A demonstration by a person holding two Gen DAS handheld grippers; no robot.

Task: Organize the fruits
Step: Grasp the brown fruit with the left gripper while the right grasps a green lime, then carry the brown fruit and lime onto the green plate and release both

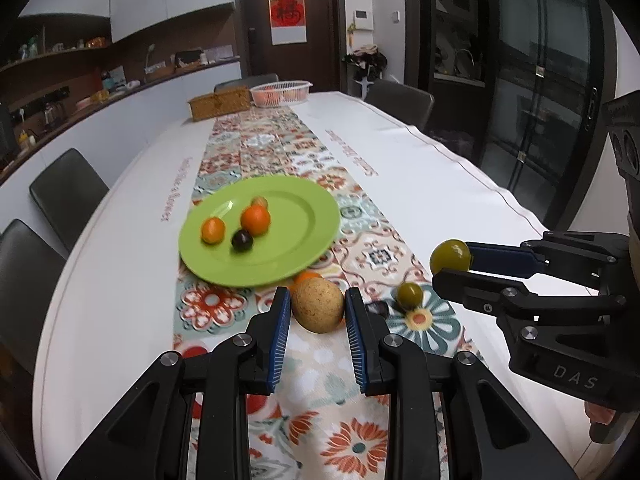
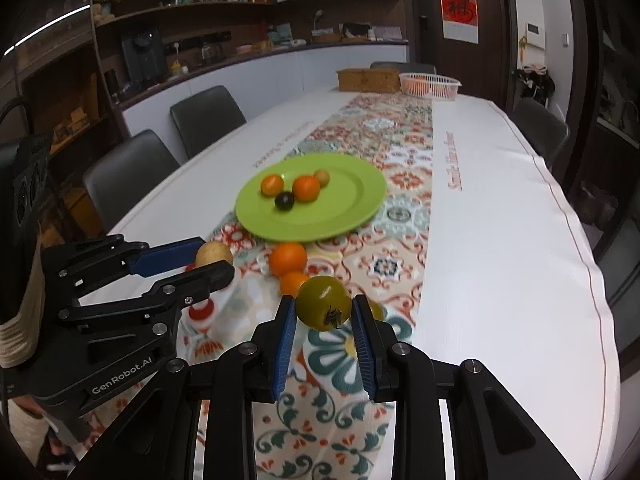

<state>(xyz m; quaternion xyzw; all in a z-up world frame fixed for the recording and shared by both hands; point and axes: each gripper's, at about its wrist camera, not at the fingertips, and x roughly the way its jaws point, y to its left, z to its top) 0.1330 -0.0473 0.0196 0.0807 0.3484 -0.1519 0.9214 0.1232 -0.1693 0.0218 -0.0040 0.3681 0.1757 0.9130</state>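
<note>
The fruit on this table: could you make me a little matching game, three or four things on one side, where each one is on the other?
Things:
1. tan fruit
2. green tomato
3. dark plum
4. white basket

Places:
A. far end of the table
B. on the green plate
C. gripped in the right claw
D. gripped in the left claw

Pairs: 1-D, 2-C, 3-B, 4-A

Home dining kitchen: long table (image 1: pixel 460 184), chairs (image 2: pixel 206 118), stocked counter (image 2: pixel 256 54).
</note>
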